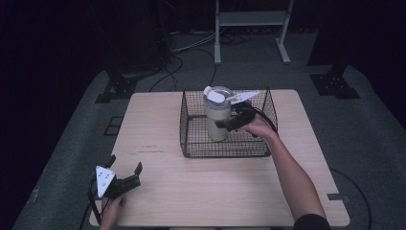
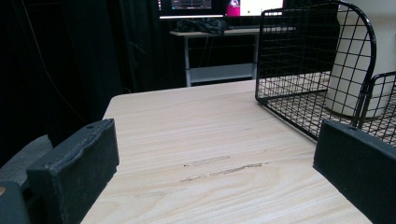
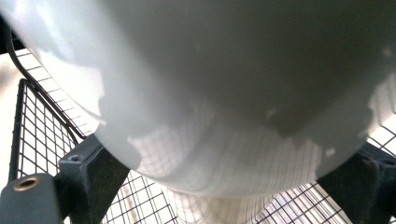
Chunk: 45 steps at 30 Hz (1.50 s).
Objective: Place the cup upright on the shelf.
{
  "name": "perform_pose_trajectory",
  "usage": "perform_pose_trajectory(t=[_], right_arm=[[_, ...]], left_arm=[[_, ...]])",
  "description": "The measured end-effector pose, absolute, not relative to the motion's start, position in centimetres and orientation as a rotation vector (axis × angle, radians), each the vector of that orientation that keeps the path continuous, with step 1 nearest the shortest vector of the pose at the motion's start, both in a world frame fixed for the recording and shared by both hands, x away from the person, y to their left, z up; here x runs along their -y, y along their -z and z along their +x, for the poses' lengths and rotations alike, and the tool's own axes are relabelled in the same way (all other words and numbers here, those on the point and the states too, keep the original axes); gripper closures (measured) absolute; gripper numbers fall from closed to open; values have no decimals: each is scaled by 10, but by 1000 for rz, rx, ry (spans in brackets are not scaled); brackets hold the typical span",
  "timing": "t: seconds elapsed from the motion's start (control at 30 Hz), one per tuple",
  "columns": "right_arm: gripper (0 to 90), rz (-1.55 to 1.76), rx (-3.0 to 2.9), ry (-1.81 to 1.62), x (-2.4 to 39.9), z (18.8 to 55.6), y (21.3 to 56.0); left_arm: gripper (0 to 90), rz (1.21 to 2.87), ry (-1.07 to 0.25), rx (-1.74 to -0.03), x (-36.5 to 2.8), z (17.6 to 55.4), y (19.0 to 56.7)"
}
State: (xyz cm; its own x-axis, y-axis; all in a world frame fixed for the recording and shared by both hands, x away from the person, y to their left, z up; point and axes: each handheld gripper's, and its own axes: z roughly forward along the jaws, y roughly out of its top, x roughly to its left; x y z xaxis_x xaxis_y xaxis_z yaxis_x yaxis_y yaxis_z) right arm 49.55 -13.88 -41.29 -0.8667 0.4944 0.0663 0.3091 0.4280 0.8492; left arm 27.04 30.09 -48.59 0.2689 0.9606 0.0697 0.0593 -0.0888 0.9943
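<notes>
Worktop (image 1: 201, 191) of pale wood, near left corner: left gripper (image 1: 125, 176) low over it, fingers (image 2: 74, 168) spread apart, nothing between them, bare wood grain ahead in the left gripper view. Farther in, right of centre: black wire basket (image 1: 191, 143) sitting on the worktop. Inside it a cream tumbler (image 1: 217, 120), upright, lid (image 1: 216, 95) on top. Right gripper (image 1: 229, 123) reaches over the basket's right wall, fingers (image 3: 91, 168) clamped on either side of the tumbler's body (image 3: 224, 93). Beyond the worktop: dark floor, cables, a white frame (image 1: 251, 21).
</notes>
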Motion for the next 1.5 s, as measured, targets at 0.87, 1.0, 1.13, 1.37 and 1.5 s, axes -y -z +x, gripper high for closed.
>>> perform_pose_trajectory(t=[0.87,1.0,1.13,1.37,1.5], right_arm=[[93,920,-2393,-1352,165,471,393],[93,954,-2376,-1342,170,466,391],[93,961,-2367,-1341,174,461,389],[93,971,-2359,-1335,176,452,387],[93,965,-2378,-1315,177,447,385]], left_arm=[[0,1434,-1021,-1014,-301,271,486],[0,1435,-1020,-1013,-301,271,486],[0,1435,-1019,-1011,-301,271,486],[0,1435,-1019,-1012,-301,271,486],[0,1436,-1020,-1012,-301,271,486]])
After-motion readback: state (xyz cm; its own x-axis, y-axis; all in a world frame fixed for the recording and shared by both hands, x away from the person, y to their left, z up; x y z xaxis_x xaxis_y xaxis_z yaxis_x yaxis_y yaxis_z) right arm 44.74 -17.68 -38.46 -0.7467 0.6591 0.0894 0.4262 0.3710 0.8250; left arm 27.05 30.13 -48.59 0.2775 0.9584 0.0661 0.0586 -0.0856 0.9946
